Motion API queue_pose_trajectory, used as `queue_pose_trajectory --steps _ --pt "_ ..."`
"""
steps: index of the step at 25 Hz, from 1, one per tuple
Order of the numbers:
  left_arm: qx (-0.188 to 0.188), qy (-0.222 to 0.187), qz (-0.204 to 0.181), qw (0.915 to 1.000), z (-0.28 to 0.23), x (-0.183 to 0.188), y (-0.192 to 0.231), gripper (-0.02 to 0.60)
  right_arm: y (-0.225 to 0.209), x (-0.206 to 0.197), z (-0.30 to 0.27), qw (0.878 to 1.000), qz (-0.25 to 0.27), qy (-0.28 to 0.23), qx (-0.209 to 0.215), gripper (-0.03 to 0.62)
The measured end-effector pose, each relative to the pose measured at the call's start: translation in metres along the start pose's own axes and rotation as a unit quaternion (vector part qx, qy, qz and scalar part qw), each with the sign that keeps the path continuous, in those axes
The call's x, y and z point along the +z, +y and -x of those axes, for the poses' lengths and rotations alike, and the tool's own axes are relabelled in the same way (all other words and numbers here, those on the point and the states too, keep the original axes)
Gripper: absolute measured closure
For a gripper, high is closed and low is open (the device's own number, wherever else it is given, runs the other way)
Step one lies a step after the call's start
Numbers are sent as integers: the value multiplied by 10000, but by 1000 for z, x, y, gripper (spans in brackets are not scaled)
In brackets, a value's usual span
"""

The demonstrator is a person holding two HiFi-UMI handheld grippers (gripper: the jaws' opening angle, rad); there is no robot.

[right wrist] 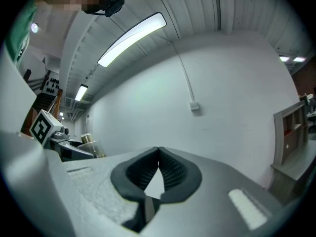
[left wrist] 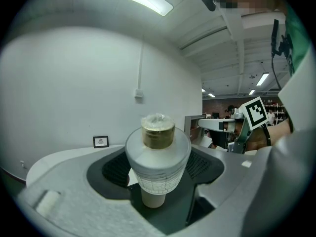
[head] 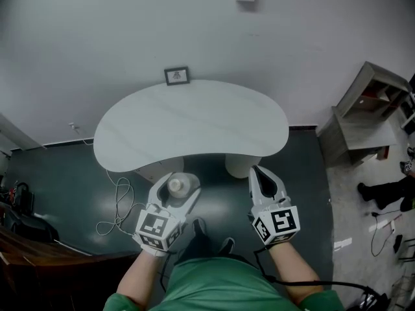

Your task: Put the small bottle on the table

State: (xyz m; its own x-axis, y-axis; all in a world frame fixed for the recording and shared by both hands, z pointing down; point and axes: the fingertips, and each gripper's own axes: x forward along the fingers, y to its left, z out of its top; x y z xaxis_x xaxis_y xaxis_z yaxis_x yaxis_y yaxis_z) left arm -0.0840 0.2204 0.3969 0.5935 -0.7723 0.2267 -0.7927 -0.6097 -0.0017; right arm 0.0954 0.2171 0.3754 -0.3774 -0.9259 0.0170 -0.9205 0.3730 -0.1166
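Right now we hold one tool in each hand, both low in front of the white kidney-shaped surface [head: 194, 118]. Our left tool [head: 179, 181] grasps the small white bottle with a brass-coloured cap [left wrist: 158, 154]. Its dark ribbed pads [left wrist: 116, 168] press the wide body from either side. The bottle stands upright between them, and clear film is wrapped over the cap. In the head view the bottle hangs over the dark floor [head: 58, 186], just short of the near edge of the surface and not resting on it.

Our right tool [right wrist: 158, 152] is clenched with nothing in it. In the right gripper view its two pads meet at the tips, and only a small gap shows behind them. It hovers beside the left tool and well apart from it, pointing toward the same near edge.

A small framed picture [head: 176, 76] stands at the far edge of the surface against the pale wall [head: 130, 31]. A white cable [head: 120, 207] lies looped on the floor to our left. A grey shelf unit [head: 363, 112] stands off to the right.
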Motion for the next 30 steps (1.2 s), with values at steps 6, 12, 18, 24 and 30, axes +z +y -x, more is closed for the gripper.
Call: queue_pose_trajectory --steps 6,12,18,24,30 --pt "-122 50 112 9999 -8 -3 8 239 -1 -1 -5 9999 141 -25 -94 599" --pt "-328 257 160 9990 -23 -13 26 239 0 -4 -28 9994 239 63 -257 599" --pt "-408 246 -82 9988 -39 -5 66 239 6 4 -62 9983 434 105 -386 599" --pt "-535 210 -98 9983 -61 0 114 239 8 9 -109 9967 556 128 -579 599" --pt "-631 131 -110 9979 -86 5 159 239 4 20 -156 9932 915 96 -718 599"
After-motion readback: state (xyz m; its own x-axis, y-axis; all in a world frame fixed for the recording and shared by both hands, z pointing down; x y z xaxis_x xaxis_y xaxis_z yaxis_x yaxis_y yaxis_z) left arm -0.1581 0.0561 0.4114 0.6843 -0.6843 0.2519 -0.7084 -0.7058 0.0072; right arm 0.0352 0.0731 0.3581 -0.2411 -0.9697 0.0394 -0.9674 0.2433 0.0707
